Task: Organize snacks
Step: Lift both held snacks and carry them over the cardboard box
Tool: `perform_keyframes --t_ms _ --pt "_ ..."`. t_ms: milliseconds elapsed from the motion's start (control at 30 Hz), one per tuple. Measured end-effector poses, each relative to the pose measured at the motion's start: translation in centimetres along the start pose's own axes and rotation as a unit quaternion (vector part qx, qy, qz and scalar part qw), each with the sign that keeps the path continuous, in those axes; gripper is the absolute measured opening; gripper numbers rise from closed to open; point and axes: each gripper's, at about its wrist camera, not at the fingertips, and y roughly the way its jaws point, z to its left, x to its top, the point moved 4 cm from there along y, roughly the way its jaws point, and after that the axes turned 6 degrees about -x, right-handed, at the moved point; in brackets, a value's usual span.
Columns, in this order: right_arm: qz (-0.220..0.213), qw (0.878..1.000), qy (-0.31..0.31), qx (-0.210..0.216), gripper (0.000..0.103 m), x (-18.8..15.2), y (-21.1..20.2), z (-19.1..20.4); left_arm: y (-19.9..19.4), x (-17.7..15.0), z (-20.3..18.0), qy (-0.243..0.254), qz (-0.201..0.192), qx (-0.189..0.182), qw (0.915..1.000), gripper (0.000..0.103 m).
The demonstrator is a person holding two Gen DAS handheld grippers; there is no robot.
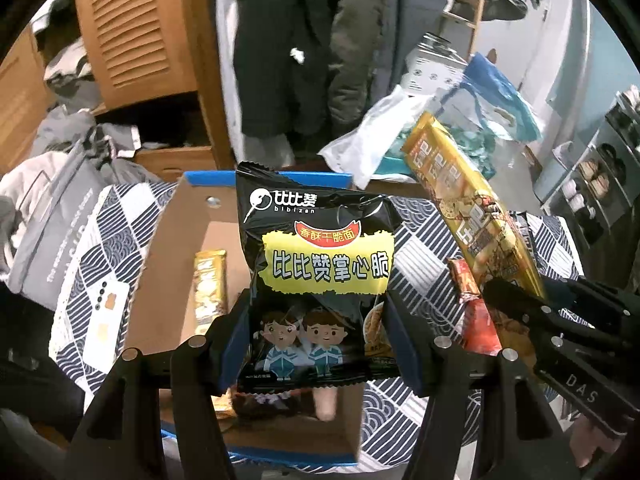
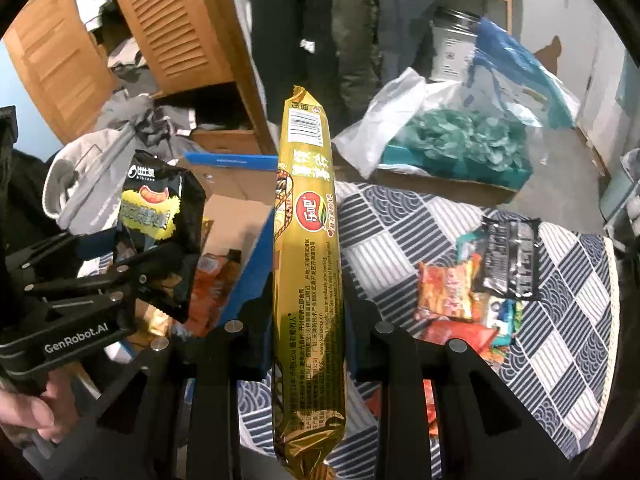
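My left gripper [image 1: 316,336] is shut on a black noodle-snack packet [image 1: 320,264] and holds it upright above an open cardboard box [image 1: 180,240]. A gold packet [image 1: 208,284] lies inside the box. My right gripper [image 2: 306,312] is shut on a long gold snack packet [image 2: 306,248] and holds it upright beside the box. In the left wrist view the right gripper [image 1: 516,304] and its gold packet [image 1: 472,200] are at the right. In the right wrist view the left gripper [image 2: 160,268] with the black packet [image 2: 156,216] is at the left.
Loose snack packets, red [image 2: 448,284] and black [image 2: 510,256], lie on the patterned blue-and-white cloth [image 2: 552,320] to the right. A second box with teal plastic bags [image 2: 456,144] stands behind. A grey bag [image 1: 56,216] and a wooden louvered cabinet [image 1: 136,28] are at left.
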Motion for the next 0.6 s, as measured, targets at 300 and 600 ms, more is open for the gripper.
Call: perform_keyframes --t_ms 300,600 --pt "0.013 0.999 -0.021 0.025 0.026 1.2 1.7 4.2 -0.2 -0.9 4.6 -0.028 0.004 0.019 0.9994 0.064" --pt "0.041 0.997 -0.038 0.045 0.026 1.9 4.4 8.3 0.3 -2.1 9.2 -0.055 0.013 0.045 0.9974 0.064"
